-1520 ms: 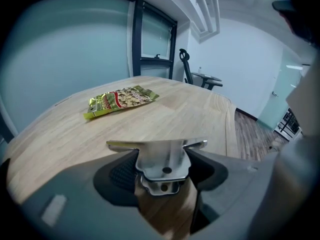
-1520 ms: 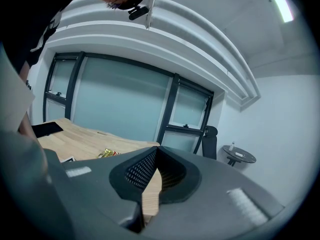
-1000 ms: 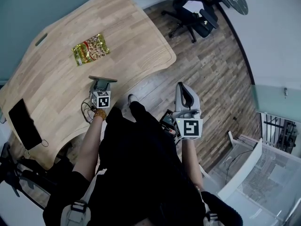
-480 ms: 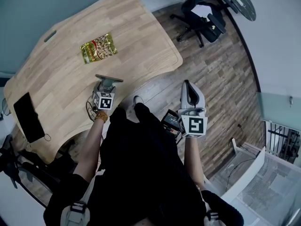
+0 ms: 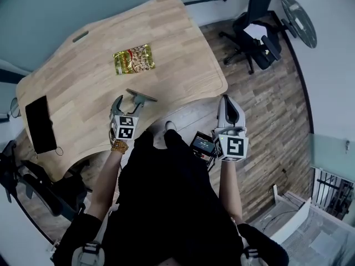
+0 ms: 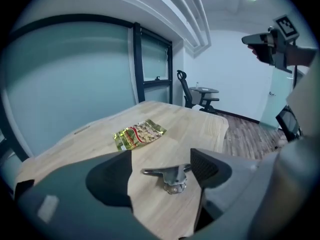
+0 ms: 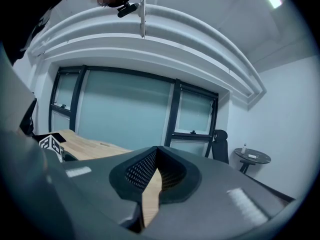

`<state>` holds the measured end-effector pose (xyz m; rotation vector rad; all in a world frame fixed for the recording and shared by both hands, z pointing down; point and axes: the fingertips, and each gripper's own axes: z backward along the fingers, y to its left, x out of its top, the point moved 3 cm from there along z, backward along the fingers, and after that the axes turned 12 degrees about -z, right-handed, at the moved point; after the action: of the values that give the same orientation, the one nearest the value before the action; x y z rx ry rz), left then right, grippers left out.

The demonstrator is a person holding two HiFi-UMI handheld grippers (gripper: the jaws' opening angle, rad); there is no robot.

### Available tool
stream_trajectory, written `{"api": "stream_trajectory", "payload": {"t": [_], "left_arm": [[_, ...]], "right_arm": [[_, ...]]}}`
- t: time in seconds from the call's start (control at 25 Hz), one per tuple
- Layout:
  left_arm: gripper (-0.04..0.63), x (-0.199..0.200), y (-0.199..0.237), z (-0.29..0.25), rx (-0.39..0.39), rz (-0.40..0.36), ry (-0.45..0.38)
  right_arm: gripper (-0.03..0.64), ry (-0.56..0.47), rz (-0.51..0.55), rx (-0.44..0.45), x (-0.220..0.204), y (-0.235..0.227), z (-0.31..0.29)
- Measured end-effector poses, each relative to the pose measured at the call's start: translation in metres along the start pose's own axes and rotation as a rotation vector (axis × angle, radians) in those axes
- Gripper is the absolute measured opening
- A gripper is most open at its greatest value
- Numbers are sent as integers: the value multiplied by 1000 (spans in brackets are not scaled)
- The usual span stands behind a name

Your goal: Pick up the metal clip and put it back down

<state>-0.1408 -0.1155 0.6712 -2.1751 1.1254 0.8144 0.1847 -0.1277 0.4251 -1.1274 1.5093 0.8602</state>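
Left gripper view: left tool [image 6: 161,160] spread wide, metal clip [image 6: 169,174] lying on the counter [image 6: 192,126] between its jaws, not yet gripped. Right tool [image 7: 156,159] pressed together, empty. Step judged: approach; next, close squarely on the clip

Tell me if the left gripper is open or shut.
Open: on the left gripper the jaws stand wide apart, with the clip between them.
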Motion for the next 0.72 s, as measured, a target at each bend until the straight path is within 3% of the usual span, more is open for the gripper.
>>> {"api": "stream_trajectory", "payload": {"t": [0.24,0.44,0.72], "left_arm": [[370,57,35,46,139,59,-135],[370,114,50,87,230,0,-260],[368,177,58,133,296,5,-417]], "right_arm": [[21,-16,5,99,10,16,-30],[21,-29,19,176,22,37,-47],[21,-56,37,257,32,58,-60]]}}
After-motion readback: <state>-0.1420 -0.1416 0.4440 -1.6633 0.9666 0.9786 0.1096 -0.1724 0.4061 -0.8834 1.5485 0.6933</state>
